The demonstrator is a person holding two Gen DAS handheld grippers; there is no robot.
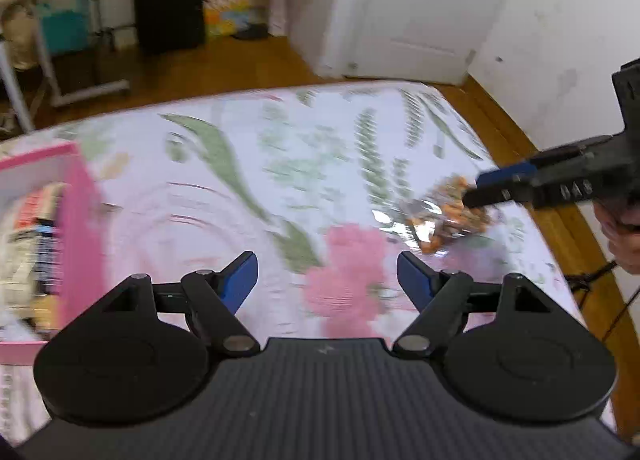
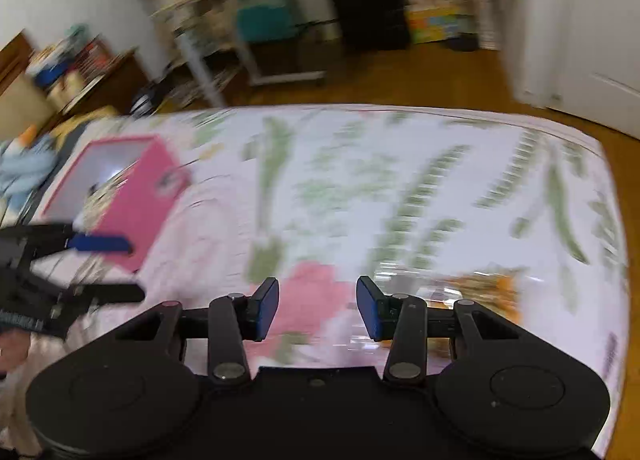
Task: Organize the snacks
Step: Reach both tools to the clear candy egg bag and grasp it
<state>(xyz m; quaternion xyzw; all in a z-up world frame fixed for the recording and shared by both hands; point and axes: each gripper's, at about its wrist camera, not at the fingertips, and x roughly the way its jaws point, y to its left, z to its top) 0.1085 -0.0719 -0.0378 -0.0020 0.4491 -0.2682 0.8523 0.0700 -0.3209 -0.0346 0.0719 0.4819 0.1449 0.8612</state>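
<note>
Both tilted down over bed: left gripper (image 1: 326, 274) spread wide, right gripper (image 2: 317, 308) spread, nothing between.

A white cloth (image 1: 304, 147) printed with green fern leaves and pink flowers covers the table, a pink box (image 2: 138, 195) with a white inside stands on it, a clear snack bag (image 1: 444, 219) shows orange pieces, and both grippers are black with blue pads (image 1: 240, 280).
</note>
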